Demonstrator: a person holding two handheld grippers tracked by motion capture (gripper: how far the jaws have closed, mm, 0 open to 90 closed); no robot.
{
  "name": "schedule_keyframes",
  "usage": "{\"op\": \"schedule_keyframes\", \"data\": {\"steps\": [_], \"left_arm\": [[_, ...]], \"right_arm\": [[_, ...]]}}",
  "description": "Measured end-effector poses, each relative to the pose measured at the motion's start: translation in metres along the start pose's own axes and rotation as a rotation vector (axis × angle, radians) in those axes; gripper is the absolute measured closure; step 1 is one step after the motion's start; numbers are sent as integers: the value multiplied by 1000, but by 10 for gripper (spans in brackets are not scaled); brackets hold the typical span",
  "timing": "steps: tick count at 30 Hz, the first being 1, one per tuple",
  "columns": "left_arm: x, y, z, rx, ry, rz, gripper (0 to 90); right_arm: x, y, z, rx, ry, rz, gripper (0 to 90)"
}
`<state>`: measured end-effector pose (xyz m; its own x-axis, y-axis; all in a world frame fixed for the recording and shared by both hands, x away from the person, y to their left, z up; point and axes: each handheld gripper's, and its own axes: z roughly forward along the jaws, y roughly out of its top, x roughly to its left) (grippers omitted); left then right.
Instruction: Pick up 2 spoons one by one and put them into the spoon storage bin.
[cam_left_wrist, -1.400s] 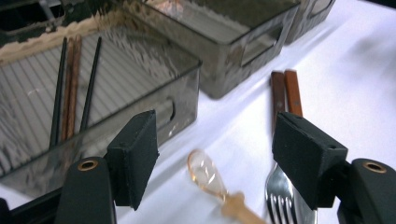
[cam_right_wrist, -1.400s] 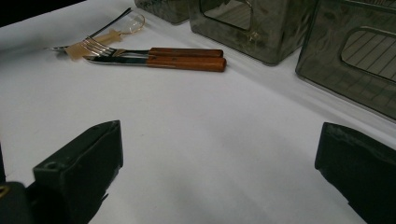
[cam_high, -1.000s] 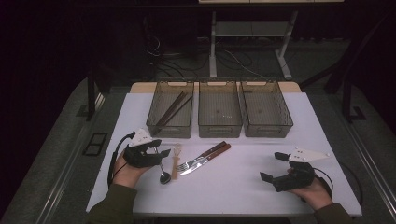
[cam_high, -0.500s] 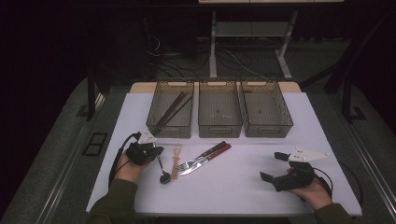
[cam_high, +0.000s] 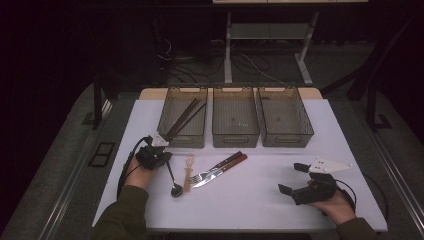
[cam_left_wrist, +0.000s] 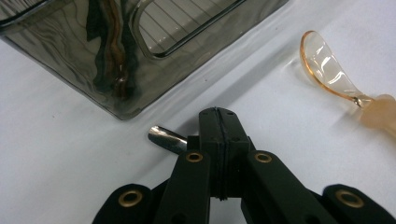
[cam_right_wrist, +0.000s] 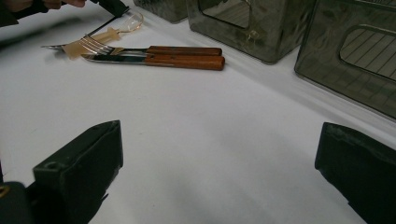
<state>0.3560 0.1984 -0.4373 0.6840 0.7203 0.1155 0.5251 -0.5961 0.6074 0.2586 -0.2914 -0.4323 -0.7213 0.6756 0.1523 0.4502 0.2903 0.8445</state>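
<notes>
My left gripper (cam_left_wrist: 218, 122) is pinched tight on the thin shiny metal spoon handle (cam_left_wrist: 167, 138) lying beside the left smoky plastic bin (cam_left_wrist: 140, 51), so the spoon could slip when lifted.

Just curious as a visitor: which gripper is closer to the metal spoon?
Left. The left gripper is clamped on the metal spoon handle's end; the right gripper rests far across the table, jaws open.
</notes>
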Motion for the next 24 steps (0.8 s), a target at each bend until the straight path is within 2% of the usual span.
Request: {"op": "schedule_keyframes", "data": {"steps": [10,18,24], "left_arm": [[0,-1,-4,28,7,9,897],[1,-9,-11,41,-5,-20,898],[2,-15,-17,55,-11,-26,898]], "right_arm": [[0,0,0,-3,-1,-2,12],[0,0,0,-4,0,0,11],[0,0,0,-4,0,1,12]]}}
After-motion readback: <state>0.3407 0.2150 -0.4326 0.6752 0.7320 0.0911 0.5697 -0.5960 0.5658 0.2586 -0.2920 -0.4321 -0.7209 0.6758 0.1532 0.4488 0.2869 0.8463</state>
